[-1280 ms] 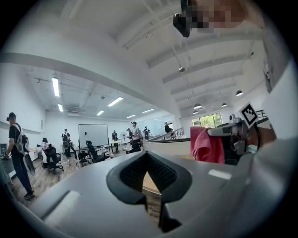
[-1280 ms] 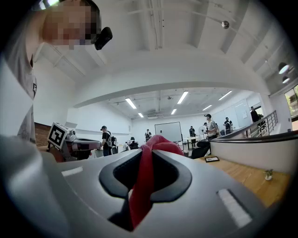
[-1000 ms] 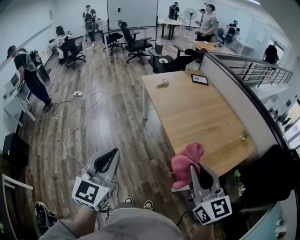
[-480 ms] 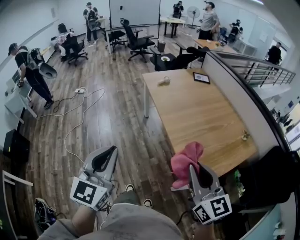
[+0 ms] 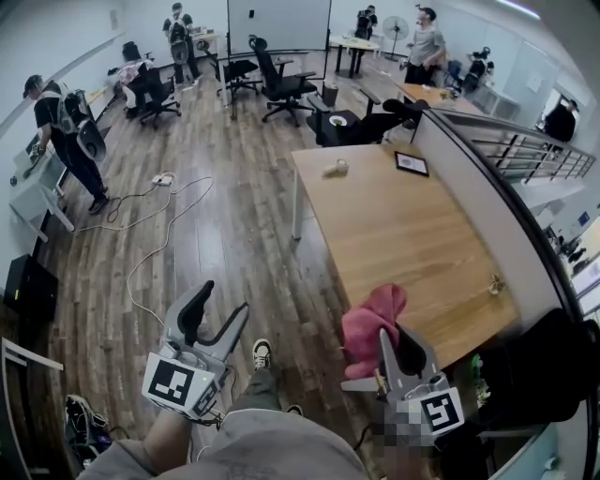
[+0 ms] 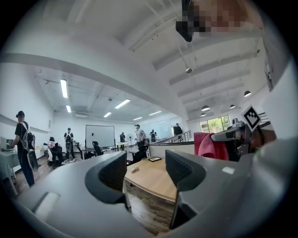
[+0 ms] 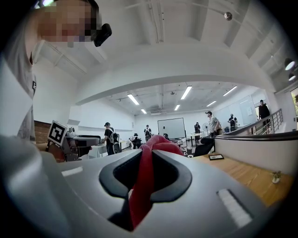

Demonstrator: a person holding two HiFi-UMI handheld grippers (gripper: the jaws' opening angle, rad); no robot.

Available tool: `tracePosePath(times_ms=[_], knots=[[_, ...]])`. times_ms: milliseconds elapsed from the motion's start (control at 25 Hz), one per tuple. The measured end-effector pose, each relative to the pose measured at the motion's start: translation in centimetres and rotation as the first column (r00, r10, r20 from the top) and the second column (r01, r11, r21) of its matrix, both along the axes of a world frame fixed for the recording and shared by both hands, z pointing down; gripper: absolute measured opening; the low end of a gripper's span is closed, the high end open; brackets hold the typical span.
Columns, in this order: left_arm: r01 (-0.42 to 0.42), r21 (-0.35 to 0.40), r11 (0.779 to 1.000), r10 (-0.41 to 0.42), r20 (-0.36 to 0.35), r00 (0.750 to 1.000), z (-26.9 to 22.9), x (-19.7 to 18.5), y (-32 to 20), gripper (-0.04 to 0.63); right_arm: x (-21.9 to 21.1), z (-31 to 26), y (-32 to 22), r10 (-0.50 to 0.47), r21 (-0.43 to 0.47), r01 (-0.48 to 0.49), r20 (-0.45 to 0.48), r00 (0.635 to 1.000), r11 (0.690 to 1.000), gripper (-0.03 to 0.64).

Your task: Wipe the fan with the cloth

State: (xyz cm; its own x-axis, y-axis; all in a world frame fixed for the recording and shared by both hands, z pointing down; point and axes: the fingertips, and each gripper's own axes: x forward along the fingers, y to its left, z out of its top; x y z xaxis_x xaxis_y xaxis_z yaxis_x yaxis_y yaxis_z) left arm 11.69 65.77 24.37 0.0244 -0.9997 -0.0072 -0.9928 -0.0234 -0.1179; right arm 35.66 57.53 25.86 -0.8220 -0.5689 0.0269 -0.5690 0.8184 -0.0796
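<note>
Head view, closest: the person's knees and one shoe (image 5: 262, 354) show at the bottom, above the wood floor (image 5: 225, 253).
Left tongs (image 5: 223, 300): wide apart. They have just been opening, and nothing is between them.
Right tongs (image 5: 392, 336): squeezed tight on the pink cloth (image 5: 375, 317). The right gripper view shows the cloth pinched right in the middle.
Cloth: bunched up in the air, by the near corner of the desk (image 5: 403, 234).
Desk: almost bare. A small white thing (image 5: 330, 168) and a dark frame (image 5: 411, 164) sit at its far end. A grey wall (image 5: 487, 206) runs along its right side.
Open room: the floor left of the desk is wide and free. A white cord (image 5: 161, 179) lies on it, and black chairs (image 5: 281, 89) stand farther on.
Fan (image 5: 403, 25): far away at the back of the room, near some people.
Task so far: I think it is only starting. The cloth is in the tongs, but the fan is not touched yet.
Left to do: get across the room to the fan, then wipe it.
</note>
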Motion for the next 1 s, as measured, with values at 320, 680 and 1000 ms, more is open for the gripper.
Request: tracePosePath(times_ms=[320,680,1000], knots=[[0.007,-0.028,1.0,-0.007,-0.007,1.0,1.0,-5.8,-6.0,0.25,-5.7,1.1,-6.7,0.003,-0.016,-0.003,-0.019,1.0,1.0,0.063],[-0.031,-0.064,0.997,0.031,-0.009,0.999,0.5,-15.3,-15.8,0.252,-14.7,0.5,-16.0,0.044,-0.038,-0.046,-0.044,0.998,0.998,0.063],[-0.093,-0.083,0.992,0.092,-0.018,0.996,0.8,-24.0,-24.9,0.252,-22.9,1.0,-24.5,0.106,-0.062,-0.109,-0.05,0.993,0.992,0.063]])
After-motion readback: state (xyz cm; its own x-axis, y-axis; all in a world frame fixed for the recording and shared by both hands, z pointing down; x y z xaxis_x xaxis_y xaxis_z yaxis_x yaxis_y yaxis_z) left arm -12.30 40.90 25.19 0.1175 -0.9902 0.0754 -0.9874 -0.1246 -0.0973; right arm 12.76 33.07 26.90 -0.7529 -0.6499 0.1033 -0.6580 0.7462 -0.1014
